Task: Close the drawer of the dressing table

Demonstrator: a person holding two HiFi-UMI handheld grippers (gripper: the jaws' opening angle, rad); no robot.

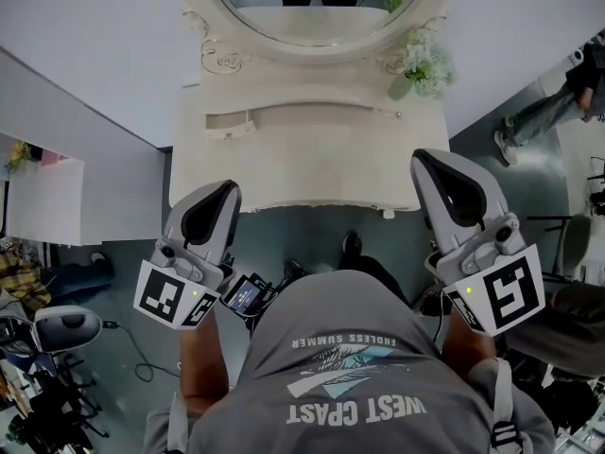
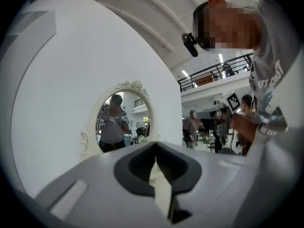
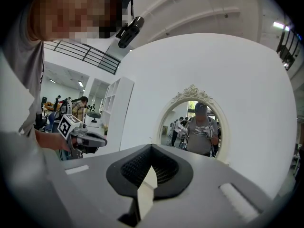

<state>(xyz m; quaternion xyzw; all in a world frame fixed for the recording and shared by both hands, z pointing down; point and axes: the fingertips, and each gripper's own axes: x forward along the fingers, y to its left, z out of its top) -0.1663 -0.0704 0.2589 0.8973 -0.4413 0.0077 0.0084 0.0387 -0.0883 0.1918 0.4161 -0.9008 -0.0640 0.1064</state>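
The left claw and right claw were both clenched empty, held level at the near edge of the dressing-table desk.

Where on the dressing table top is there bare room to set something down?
The front strip of the dressing table is bare, between the curved ledge and the front edge. The back right corner, by the mirror, is crowded with flowers.

Left tongs: jaws together, nothing between them, pointing forward.
Right tongs: jaws together, empty, reaching slightly further forward.
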